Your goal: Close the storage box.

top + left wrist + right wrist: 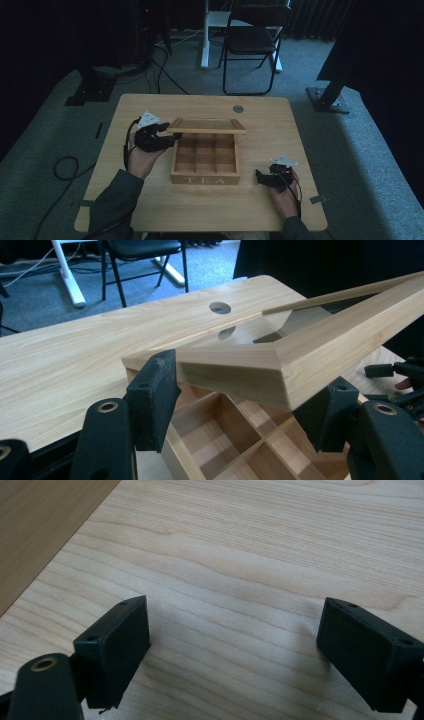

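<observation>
Dim grey carpet and a black folding chair are lying beyond a pale wooden table. At the left tongs, the jaws are standing apart around the near-left corner of the lid, one pad beside each face, though firm contact cannot be told. The lid is being held part-raised over the tea box, which is sitting at the table's middle with its compartments empty. For a clean swing, the corner is best pinched squarely and carried along the hinge's arc, not dragged sideways. The right tongs are resting open over bare table at the near right, well apart from the box. "TEA" is being shown in pale letters on the near wall.
</observation>
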The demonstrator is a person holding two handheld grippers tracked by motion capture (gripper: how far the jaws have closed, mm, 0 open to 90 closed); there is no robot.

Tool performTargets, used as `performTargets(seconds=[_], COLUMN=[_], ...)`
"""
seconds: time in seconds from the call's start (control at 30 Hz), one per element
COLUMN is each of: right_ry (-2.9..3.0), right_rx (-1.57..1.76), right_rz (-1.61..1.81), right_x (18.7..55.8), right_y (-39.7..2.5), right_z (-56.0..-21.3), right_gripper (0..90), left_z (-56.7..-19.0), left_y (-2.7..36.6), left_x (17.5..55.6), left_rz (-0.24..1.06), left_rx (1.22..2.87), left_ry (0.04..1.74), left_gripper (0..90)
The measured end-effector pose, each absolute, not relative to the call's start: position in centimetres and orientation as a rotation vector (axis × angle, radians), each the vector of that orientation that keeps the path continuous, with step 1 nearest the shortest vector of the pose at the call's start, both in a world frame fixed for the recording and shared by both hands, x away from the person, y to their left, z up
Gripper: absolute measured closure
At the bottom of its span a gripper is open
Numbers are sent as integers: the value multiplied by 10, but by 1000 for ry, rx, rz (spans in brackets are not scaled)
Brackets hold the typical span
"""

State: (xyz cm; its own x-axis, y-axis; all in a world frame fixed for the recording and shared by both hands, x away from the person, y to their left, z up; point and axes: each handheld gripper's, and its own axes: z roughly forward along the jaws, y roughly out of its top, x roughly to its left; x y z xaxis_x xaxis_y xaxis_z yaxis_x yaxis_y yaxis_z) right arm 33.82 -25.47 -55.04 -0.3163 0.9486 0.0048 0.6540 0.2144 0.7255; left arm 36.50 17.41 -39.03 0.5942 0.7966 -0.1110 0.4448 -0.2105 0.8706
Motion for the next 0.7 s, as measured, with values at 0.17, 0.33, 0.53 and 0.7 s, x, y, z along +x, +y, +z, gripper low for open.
performTargets(seconds=[0.17, 0.33, 0.53, 0.7], right_ry=[2052, 2051, 2050, 2050], right_rx=[1481, 1481, 1481, 1481], right_rz=[884, 885, 885, 885], right_x=[338, 338, 338, 338], right_y=[-255, -255, -255, -255], right_z=[-550, -550, -550, -550], right_gripper=[132, 133, 133, 133], left_z=[-395, -400, -405, -410], left_y=[174, 173, 173, 173], left_x=[361, 357, 352, 349], left_rz=[455, 464, 460, 457], left_rx=[1851, 1857, 1859, 1862], left_ry=[1006, 1006, 1009, 1012], left_gripper=[386, 386, 386, 388])
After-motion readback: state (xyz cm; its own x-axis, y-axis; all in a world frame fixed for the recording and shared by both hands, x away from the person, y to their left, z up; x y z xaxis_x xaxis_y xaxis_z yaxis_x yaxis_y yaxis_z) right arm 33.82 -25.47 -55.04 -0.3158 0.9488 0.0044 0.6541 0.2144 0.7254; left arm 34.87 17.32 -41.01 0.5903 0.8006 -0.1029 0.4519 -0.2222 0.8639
